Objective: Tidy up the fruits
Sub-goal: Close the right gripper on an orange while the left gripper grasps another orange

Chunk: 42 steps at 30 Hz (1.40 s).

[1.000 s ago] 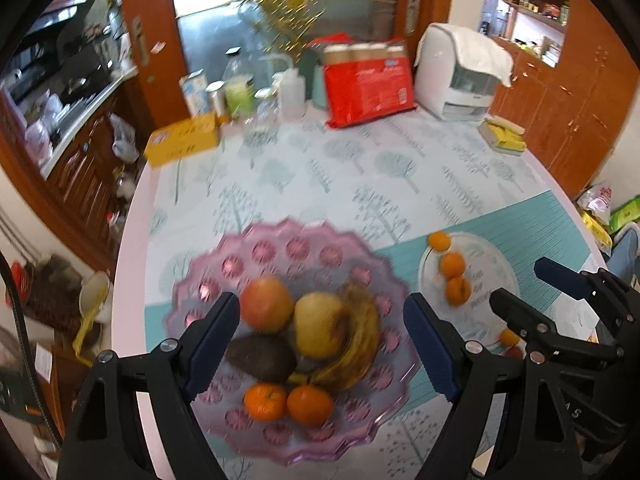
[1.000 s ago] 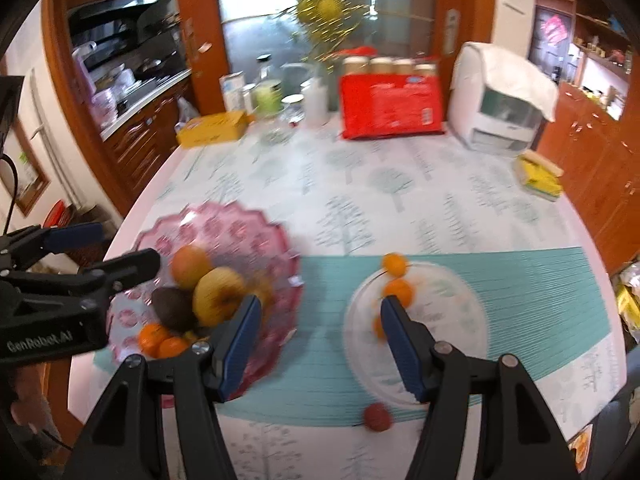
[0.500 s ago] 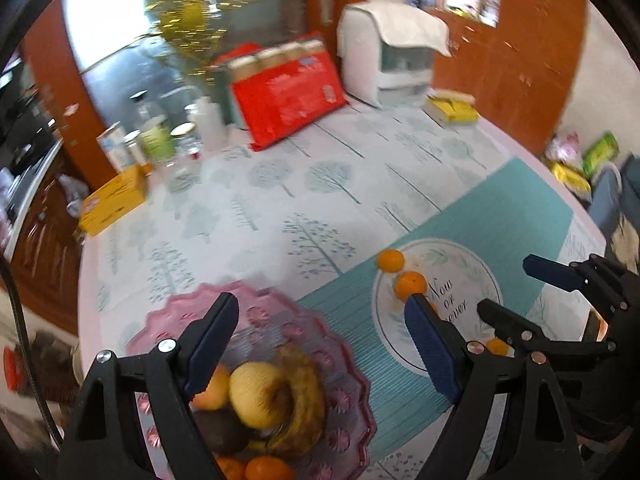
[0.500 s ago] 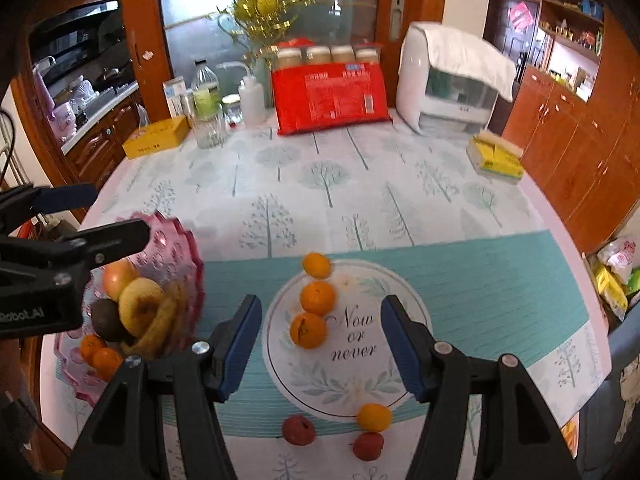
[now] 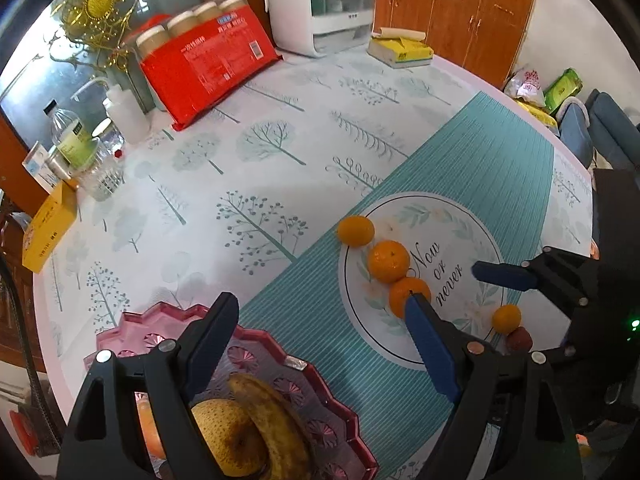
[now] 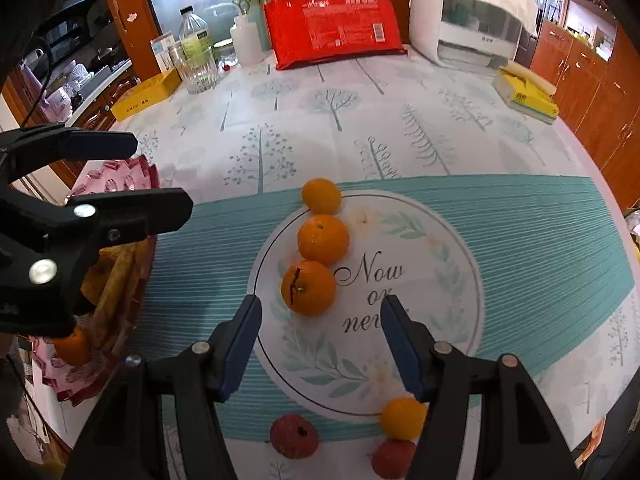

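My right gripper (image 6: 320, 340) and left gripper (image 5: 320, 336) both hang with fingers spread wide and empty above the bench (image 6: 400, 120), three oranges (image 6: 323, 239) lined up on the round mat (image 6: 440, 300) before me, the pink fruit bowl (image 5: 320, 420) under my left.

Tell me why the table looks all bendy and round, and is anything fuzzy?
Both wrist views use fisheye lenses, so the table edge curves and the corners go black. In the left wrist view the banana near the camera is soft and the white appliance has bright glare. In the right wrist view the oranges look sharp, while the red fruit at the bottom is slightly blurred.
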Available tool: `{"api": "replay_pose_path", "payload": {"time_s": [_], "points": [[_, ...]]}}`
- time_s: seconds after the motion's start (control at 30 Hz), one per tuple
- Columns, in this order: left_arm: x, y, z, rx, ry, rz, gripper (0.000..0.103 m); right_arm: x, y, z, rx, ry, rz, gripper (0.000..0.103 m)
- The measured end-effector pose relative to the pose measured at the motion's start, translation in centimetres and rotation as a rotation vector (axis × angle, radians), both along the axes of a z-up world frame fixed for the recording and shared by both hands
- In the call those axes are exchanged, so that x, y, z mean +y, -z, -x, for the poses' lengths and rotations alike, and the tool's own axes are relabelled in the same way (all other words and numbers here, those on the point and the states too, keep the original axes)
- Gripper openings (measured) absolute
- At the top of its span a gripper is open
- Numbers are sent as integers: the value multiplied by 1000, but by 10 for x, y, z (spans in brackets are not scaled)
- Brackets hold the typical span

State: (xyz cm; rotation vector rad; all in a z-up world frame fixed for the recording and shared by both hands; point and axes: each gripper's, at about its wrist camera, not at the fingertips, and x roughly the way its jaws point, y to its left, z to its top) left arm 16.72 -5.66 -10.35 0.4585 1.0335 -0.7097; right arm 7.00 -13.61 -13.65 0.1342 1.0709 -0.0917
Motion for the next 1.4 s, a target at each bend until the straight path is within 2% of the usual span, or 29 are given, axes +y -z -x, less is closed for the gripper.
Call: {"api": "replay_pose_path", "payload": {"time_s": [0.1, 0.27, 0.43, 0.5, 0.7, 1.13, 1.2, 1.4], "points": [[-4, 7, -3, 13, -6, -16, 84, -1, 9, -8, 7, -2, -13, 60], [-9, 14, -5, 18, -12, -44, 84, -3, 30, -21, 49, -7, -42, 45], [-15, 22, -8, 34, -28, -57, 84, -6, 37, -26, 45, -24, -98, 44], [-17, 24, -8, 44, -37, -61, 84, -5, 39, -27, 45, -37, -117, 39], [-28, 35, -13, 90, -62, -67, 84, -16, 39, -24, 48, -31, -155, 38], [-76, 60, -14, 163, -103, -99, 84, -74, 30, -8, 27, 77, -142, 38], [-83, 64, -14, 168, -120, -103, 83, -80, 29, -7, 26, 82, -138, 38], [-96, 81, -21, 226, -198, -107, 69, -98, 27, -2, 27, 79, -137, 38]]}}
